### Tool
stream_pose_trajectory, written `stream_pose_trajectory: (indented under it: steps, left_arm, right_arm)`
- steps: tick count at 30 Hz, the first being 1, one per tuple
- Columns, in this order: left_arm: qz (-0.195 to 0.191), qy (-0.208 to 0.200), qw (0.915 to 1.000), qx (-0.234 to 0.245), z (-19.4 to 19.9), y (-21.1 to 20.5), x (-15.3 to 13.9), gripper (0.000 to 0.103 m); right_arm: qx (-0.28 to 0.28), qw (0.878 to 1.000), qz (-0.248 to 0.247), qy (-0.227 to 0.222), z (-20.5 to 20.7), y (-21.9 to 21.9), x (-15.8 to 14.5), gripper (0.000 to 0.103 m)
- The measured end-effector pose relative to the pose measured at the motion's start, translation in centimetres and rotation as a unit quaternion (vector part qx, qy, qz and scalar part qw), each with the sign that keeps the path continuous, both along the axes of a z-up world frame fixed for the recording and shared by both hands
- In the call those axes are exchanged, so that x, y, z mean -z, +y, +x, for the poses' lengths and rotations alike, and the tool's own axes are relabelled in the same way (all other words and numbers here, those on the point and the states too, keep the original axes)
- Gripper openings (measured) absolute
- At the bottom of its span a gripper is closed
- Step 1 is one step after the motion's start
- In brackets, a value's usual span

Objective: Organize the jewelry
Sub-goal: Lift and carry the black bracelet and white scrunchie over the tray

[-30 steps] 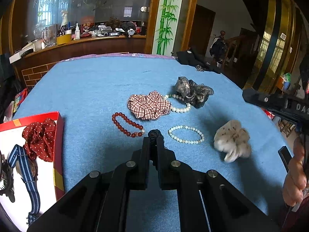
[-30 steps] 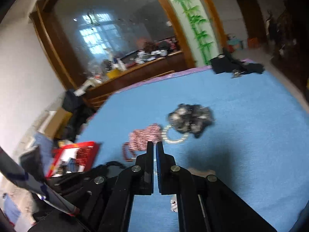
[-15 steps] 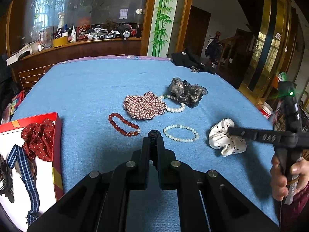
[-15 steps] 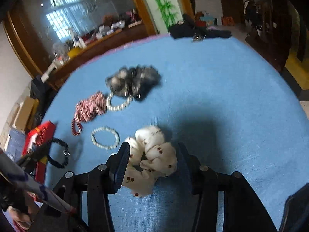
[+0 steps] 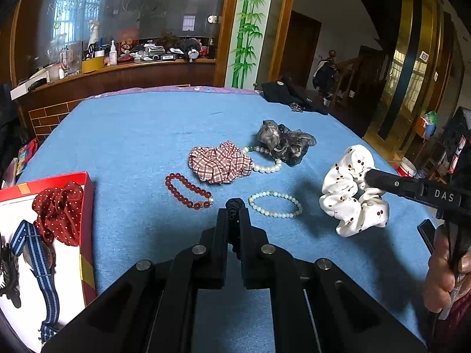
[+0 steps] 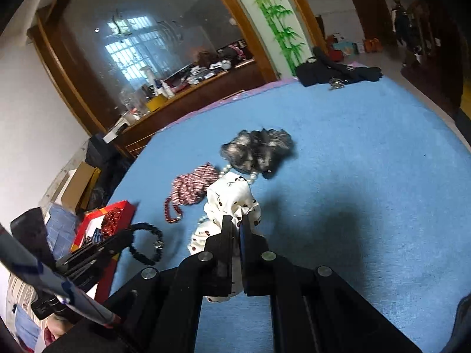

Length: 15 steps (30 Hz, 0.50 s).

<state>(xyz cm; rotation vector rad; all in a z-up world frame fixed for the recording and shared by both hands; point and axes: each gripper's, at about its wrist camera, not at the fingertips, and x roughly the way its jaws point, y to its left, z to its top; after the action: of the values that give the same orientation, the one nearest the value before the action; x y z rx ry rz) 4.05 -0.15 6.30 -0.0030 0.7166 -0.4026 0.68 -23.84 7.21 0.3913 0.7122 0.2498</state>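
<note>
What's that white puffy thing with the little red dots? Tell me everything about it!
It is a white scrunchie, a ring of gathered, shiny, satin-like cloth printed with small dark red cherries. The right gripper has its fingers shut on one fold, so the ruffles bunch up and hang around the fingertips. It sits over the blue tablecloth, at the right side, apart from the pale bead bracelet. Whether its lower edge touches the cloth cannot be told.

Glossy satin white scrunchie point(image 5: 353, 194), matt black plastic fingers point(image 5: 223, 229), rough blue cloth table cover point(image 5: 141, 135).
</note>
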Motion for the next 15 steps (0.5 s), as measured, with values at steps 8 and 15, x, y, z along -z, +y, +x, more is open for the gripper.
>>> stream_pose_trajectory:
  steps: [8,15]
  left_arm:
    - [-0.006,0.004,1.0,0.005,0.0,-0.4,0.2,0.006]
    - [-0.029,0.01,0.9995,0.006,-0.9,0.1,-1.1,0.006]
  right_arm:
    - [0.0,0.999,-0.024,-0.031,-0.7,1.1,-0.9,0.004]
    - [0.012,0.999,-0.011,-0.035,-1.3,0.7,-1.3,0.005]
